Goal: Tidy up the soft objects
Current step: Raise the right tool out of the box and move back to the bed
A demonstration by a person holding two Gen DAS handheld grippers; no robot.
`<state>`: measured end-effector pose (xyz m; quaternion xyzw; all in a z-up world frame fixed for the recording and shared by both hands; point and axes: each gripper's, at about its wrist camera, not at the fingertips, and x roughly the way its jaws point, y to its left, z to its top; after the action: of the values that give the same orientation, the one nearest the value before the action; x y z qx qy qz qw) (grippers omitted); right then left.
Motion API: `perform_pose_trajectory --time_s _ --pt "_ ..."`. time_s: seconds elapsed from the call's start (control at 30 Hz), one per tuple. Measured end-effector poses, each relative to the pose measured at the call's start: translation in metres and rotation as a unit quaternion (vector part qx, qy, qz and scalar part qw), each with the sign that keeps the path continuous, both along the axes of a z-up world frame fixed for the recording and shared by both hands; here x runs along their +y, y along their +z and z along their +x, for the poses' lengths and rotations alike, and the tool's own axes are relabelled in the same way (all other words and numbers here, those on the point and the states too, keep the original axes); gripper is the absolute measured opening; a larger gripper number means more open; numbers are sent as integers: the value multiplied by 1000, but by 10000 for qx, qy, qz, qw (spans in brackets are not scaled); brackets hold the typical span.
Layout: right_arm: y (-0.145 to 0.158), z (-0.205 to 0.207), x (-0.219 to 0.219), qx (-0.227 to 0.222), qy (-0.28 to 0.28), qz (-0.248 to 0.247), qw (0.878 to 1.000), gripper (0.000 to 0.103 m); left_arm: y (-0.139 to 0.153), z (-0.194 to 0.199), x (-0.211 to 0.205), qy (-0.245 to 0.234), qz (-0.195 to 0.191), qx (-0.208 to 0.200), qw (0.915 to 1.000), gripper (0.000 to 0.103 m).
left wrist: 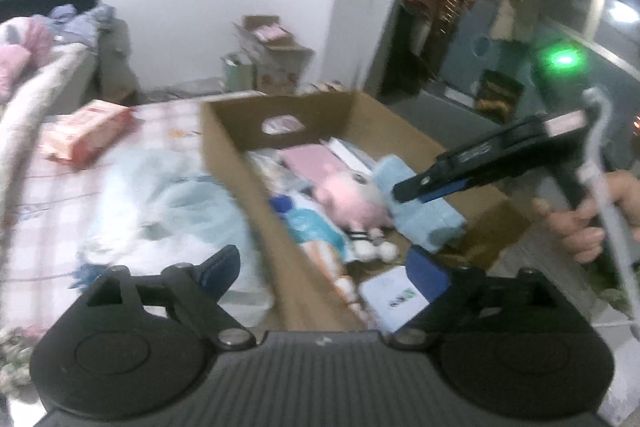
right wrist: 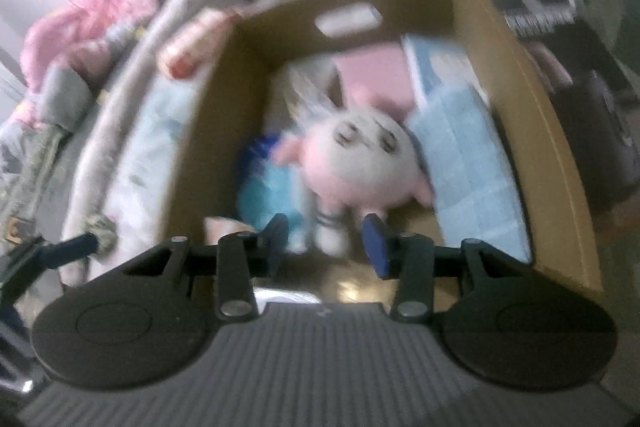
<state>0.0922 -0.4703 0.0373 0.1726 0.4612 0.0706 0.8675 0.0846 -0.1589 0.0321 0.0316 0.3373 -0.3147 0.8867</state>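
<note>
Both grippers are hanging spread over the cardboard box (right wrist: 532, 131): right gripper (right wrist: 328, 243) just before the pink plush toy (right wrist: 360, 163), left gripper (left wrist: 324, 267) empty.

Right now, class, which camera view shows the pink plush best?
The right wrist view: the pink plush fills its centre, face-on, inside the box. The left wrist view shows it smaller, side-on, blurred.

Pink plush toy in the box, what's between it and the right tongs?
Nothing. In the right wrist view the open right tongs sit just before the pink plush toy, its white feet between the fingertips.
</note>
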Motion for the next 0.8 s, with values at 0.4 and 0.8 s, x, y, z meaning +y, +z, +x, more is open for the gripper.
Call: perform_pose_trajectory --time_s 0.4,0.8 --pt "47 21 133 -809 1498 817 9820 45 -20 -7 126 1969 194 191 9800 94" --pt "23 36 267 -365 2179 1362 9657 49 -52 -7 203 2962 567 319 9529 94"
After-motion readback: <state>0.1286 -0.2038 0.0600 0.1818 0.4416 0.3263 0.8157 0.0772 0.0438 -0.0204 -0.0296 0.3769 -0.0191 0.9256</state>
